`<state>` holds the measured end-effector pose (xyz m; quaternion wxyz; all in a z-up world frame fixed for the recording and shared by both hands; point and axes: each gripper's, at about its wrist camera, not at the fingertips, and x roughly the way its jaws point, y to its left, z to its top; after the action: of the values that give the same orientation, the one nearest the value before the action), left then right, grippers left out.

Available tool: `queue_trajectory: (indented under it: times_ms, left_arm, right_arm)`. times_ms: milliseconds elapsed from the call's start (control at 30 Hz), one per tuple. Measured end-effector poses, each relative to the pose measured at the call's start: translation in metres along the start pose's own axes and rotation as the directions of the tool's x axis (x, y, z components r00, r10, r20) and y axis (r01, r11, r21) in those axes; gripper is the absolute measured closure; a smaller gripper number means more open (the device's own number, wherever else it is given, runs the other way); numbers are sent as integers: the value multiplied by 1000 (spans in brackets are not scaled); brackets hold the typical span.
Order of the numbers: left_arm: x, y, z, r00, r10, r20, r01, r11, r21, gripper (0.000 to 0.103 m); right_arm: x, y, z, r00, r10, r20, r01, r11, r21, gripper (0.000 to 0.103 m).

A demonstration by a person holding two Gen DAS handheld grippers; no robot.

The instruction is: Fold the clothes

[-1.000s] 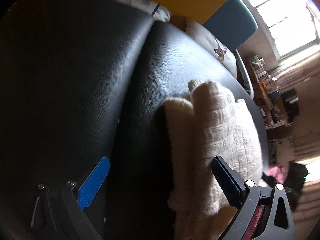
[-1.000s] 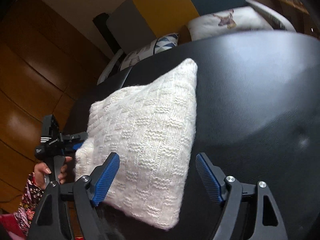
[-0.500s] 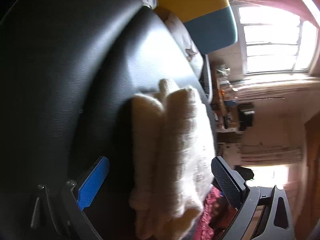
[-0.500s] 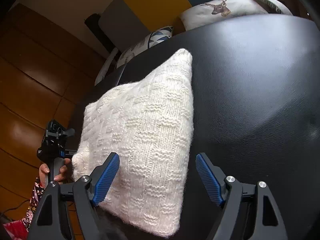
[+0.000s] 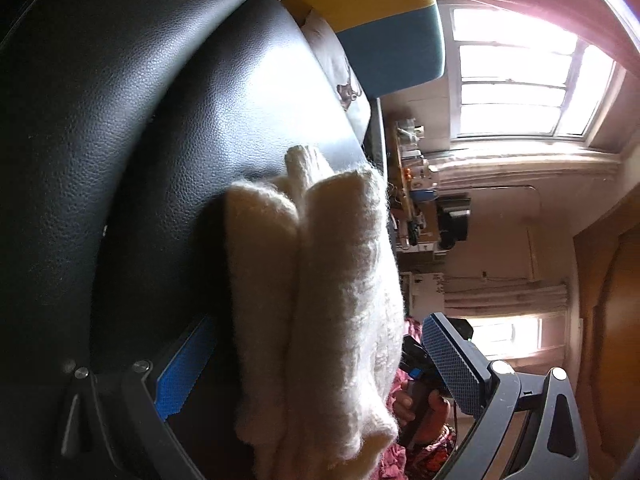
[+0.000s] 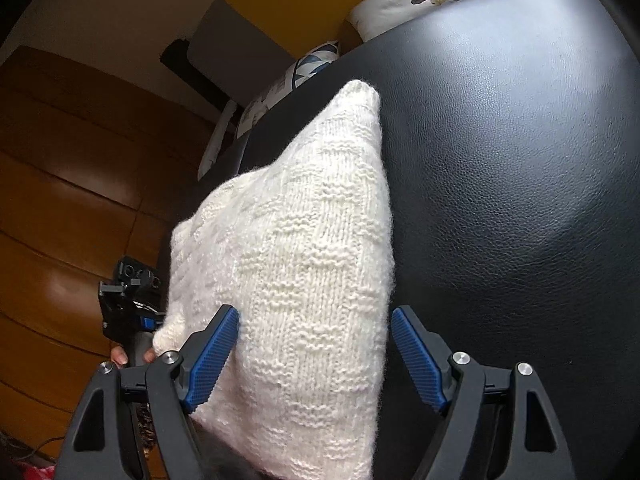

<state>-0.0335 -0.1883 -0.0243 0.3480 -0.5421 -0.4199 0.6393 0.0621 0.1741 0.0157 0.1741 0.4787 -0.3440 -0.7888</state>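
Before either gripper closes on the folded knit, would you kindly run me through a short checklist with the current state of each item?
1. Left gripper open: ok, the jaws stand wide apart.
2. Right gripper open: ok, wide apart as well.
3. Knit between the left fingers: ok, its layered edge sits in the gap.
4. Knit between the right fingers: ok, the near end fills most of the gap.
5. Fold tidy: ok, stacked layers show from the left wrist and a flat top from the right.
6. Knit fully supported on the black cushion: cannot tell, the near edge is hidden behind the grippers.
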Motion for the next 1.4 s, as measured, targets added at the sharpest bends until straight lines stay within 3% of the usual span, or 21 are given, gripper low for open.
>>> queue_trajectory:
  times_ms: [167,333,633,1267,1400]
  left_arm:
    - [3,-1,9,1000,-23,-17,23,1000,4,0]
    - [0,2,17,998,-61,-26,61,998,-14,0]
    - [8,-6,35,995,-47,-91,45,999,-30,0]
    - [16,-21,37,975,92,-203,-76,993,89,0]
    - [24,-29,31,969,126,-212,-92,983,161,0]
  right_arm:
    - [1,1,3,1000,7,-16,-8,1000,-15,22]
    - [8,-7,6,998,49,-33,-48,998,45,21]
    - [18,-21,4,992,121,-42,-115,984,133,19]
    - [35,-24,16,977,188,-101,-168,969,180,15]
    - [45,-18,23,976,186,-110,-162,967,198,15]
